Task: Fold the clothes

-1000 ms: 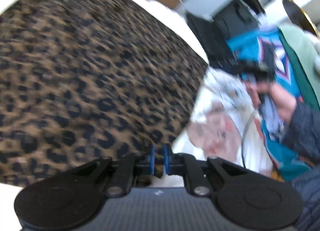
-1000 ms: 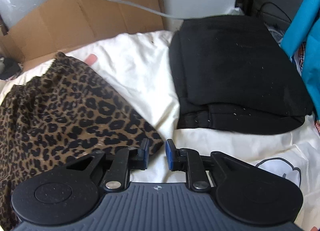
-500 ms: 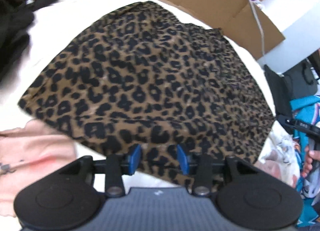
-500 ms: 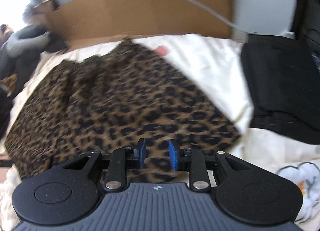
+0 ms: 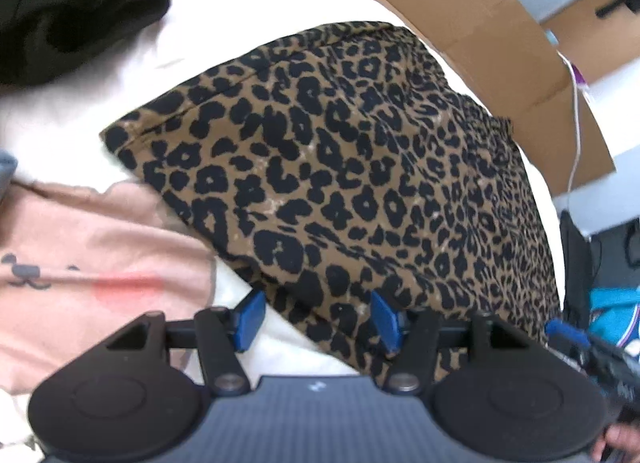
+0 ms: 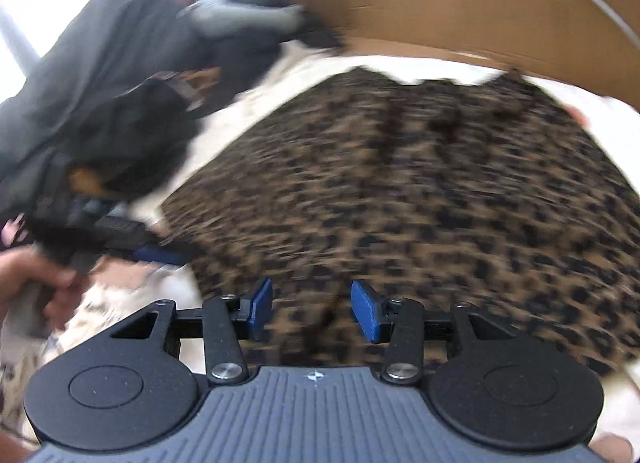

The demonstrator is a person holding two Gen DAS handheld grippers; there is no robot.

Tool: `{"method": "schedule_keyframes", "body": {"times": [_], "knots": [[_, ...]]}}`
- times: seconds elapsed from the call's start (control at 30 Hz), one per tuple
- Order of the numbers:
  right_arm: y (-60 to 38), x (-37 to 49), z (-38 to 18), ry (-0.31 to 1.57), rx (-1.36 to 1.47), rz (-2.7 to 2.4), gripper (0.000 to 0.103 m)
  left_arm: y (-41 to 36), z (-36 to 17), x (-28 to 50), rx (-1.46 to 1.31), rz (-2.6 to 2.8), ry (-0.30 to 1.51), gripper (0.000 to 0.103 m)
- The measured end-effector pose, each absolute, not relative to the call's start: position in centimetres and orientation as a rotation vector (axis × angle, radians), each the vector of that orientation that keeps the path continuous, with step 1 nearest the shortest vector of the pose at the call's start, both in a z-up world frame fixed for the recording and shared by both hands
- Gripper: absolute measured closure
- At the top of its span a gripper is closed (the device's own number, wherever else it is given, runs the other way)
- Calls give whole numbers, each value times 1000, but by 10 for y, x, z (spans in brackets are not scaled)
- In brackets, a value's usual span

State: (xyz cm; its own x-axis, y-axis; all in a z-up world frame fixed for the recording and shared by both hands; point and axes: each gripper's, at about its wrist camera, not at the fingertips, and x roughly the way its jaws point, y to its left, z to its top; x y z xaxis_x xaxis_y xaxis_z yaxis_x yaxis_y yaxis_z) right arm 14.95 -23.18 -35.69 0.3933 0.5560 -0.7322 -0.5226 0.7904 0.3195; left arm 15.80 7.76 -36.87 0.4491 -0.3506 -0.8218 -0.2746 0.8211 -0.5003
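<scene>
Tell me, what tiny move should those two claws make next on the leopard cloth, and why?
Probably lower both onto the near edge and pinch it. The left gripper and right gripper have just been opening and grip nothing, and the leopard-print garment lies spread on the white sheet, its near hem right at their tips.

Two matching hand-held tools, black and grey with blue fingertips

The left tool (image 5: 316,321) and right tool (image 6: 312,311) each show a ribbed dark-grey body with a small white mark at its front edge, two round black discs at the sides, black linkage arms pinned by silver screws, and blue pads (image 5: 250,317) on the fingers.
</scene>
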Motion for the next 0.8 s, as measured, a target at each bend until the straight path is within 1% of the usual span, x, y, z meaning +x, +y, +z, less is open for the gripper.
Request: {"method": "schedule_keyframes", "body": {"times": [0.1, 0.23, 0.57, 0.6, 0.63, 0.67, 0.7, 0.77, 0.8], "knots": [[-216, 142, -360, 952, 2, 723, 52, 78, -361, 154, -642, -71, 1080, 44], [-203, 136, -365, 959, -27, 755, 52, 78, -358, 155, -634, -92, 1063, 44], [-174, 135, -382, 953, -136, 821, 52, 75, -384, 166, -739, -125, 1050, 45], [-171, 134, -385, 956, -156, 831, 52, 74, -387, 166, -752, -132, 1044, 47], [-167, 132, -388, 953, -186, 837, 52, 74, -388, 166, -763, -142, 1039, 56], [-165, 130, -391, 948, -216, 838, 52, 74, -390, 166, -777, -152, 1039, 67], [-164, 128, -393, 942, -247, 837, 52, 74, -391, 165, -793, -160, 1041, 73], [-161, 125, -397, 933, -296, 831, 54, 76, -392, 165, -813, -158, 1046, 95], [-162, 125, -398, 932, -307, 829, 54, 77, -392, 164, -819, -156, 1046, 99]]}}
